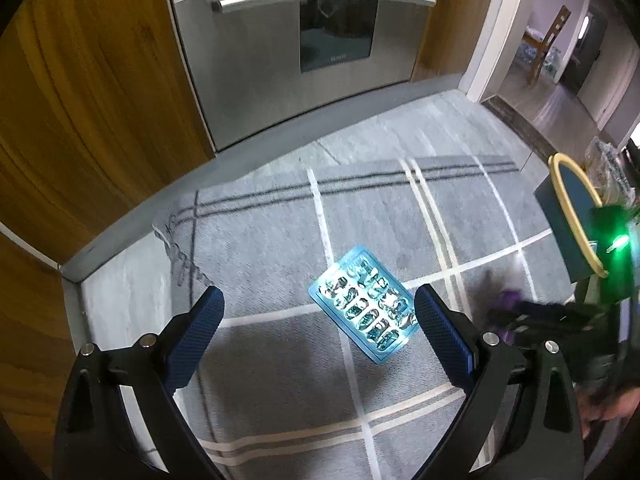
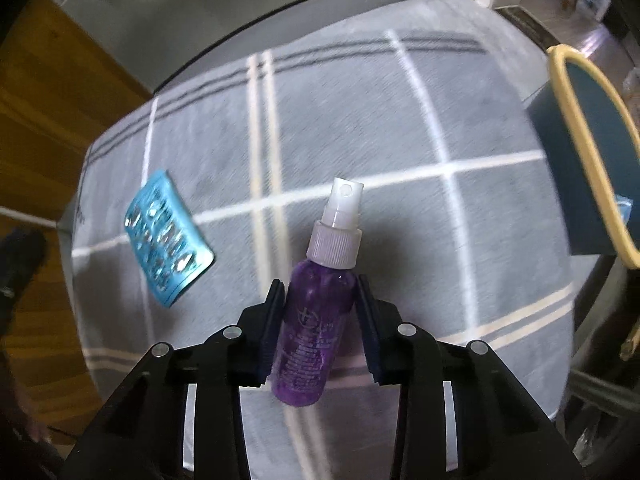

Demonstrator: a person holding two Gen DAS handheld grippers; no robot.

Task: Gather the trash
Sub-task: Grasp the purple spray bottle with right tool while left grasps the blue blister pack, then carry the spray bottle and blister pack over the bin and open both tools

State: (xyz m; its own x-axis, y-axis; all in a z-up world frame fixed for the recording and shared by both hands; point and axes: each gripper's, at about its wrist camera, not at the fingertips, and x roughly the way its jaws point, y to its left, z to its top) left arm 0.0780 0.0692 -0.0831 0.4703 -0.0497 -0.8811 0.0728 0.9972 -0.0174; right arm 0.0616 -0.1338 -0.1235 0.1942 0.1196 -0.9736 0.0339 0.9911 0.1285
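Right tongs [image 2: 320, 320] clamped on purple spray bottle [image 2: 316, 312], left tongs [image 1: 316, 320] spread wide over blister pack [image 1: 364, 304]

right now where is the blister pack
The blister pack lies on the grey rug, between the open left gripper's fingers nearer the right one, left of the spray bottle.
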